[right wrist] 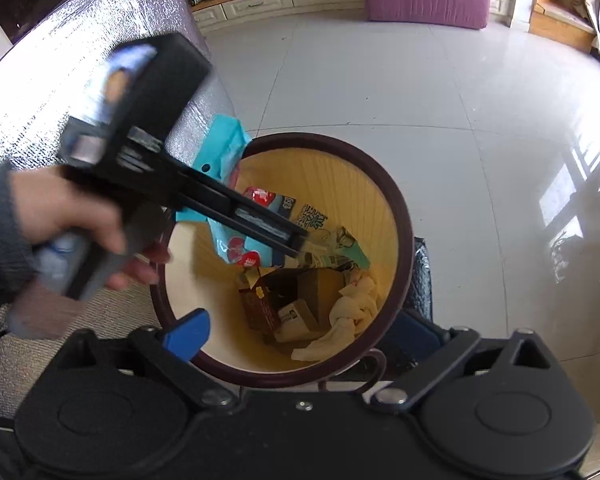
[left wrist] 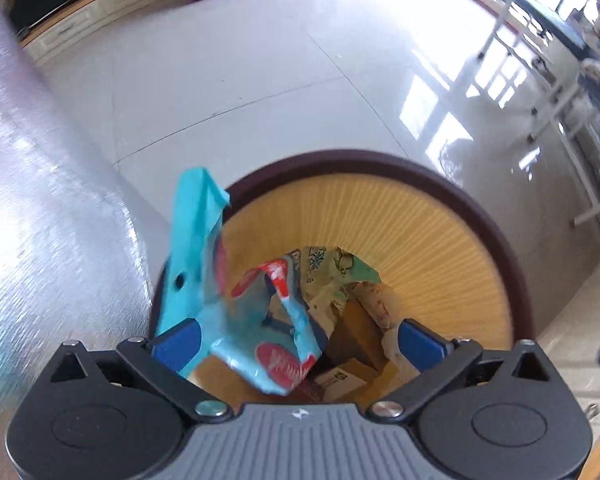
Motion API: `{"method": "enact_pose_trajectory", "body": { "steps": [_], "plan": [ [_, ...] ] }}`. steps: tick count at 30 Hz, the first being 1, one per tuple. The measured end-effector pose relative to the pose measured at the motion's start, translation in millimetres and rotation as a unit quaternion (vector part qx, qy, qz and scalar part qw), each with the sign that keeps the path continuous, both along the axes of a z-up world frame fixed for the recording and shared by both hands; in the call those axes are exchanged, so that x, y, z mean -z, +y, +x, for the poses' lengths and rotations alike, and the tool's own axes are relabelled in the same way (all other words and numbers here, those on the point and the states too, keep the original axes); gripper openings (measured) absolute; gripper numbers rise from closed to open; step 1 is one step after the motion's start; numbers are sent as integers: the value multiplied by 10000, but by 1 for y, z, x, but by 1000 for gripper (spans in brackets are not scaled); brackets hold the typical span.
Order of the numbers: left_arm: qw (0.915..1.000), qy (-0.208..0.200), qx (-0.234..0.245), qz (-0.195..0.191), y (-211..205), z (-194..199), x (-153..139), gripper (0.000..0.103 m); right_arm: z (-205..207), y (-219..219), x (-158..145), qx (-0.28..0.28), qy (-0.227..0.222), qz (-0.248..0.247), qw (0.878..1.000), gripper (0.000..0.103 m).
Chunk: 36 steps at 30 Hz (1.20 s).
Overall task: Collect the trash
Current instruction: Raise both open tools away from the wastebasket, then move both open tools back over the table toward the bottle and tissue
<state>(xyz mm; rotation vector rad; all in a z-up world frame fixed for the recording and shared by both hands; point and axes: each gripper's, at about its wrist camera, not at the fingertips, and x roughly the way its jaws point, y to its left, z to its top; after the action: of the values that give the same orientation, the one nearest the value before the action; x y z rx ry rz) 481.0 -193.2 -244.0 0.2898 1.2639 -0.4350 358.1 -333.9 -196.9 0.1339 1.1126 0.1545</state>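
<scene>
The tiled floor point(right wrist: 380, 80) fills most of both views, with a silver-covered worktop point(right wrist: 100, 20) at ten o'clock in the right wrist view. On the floor beside it stands the waste basket point(right wrist: 404, 216), dark-rimmed with a yellow ribbed inside; in it lie a green printed packet point(right wrist: 340, 246), small cartons point(right wrist: 296, 316) and crumpled tissue point(right wrist: 356, 308).

The blue snack wrapper point(left wrist: 204, 264) is the piece in play. In the left wrist view it sits between the spread blue fingers point(left wrist: 178, 344) of the left claw point(left wrist: 296, 340), its long axis running from six o'clock up toward eleven, the upper end standing over the basket rim at ten o'clock. The left claw is wide apart, and the wrapper lies against the left finger only, so I judge it released, not gripped, and dropping or draping into the basket.

The right claw point(right wrist: 300, 336) is likewise wide and holds nothing, hovering over the basket's near rim at six o'clock. The left claw is plainly the nearer to the wrapper. If the wrapper hangs on the rim, a nudge toward four o'clock should tip it in.
</scene>
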Motion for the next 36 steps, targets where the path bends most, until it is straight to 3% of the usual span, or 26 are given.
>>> {"method": "enact_pose_trajectory", "body": {
  "steps": [10,21,36],
  "plan": [
    [9956,-376,-812,-260,43,-37,-63,103,-13,-7,-21,308,-274,-235,9989,103],
    [9912,-933,-629,-692,73,-93,-139,103,-43,-26,-66,730,-792,-358,9935,103],
    [9770,-1685,-616,-1150,93,-176,-200,103,-107,-29,-130,904,-1522,-336,9836,103]
  ]
}}
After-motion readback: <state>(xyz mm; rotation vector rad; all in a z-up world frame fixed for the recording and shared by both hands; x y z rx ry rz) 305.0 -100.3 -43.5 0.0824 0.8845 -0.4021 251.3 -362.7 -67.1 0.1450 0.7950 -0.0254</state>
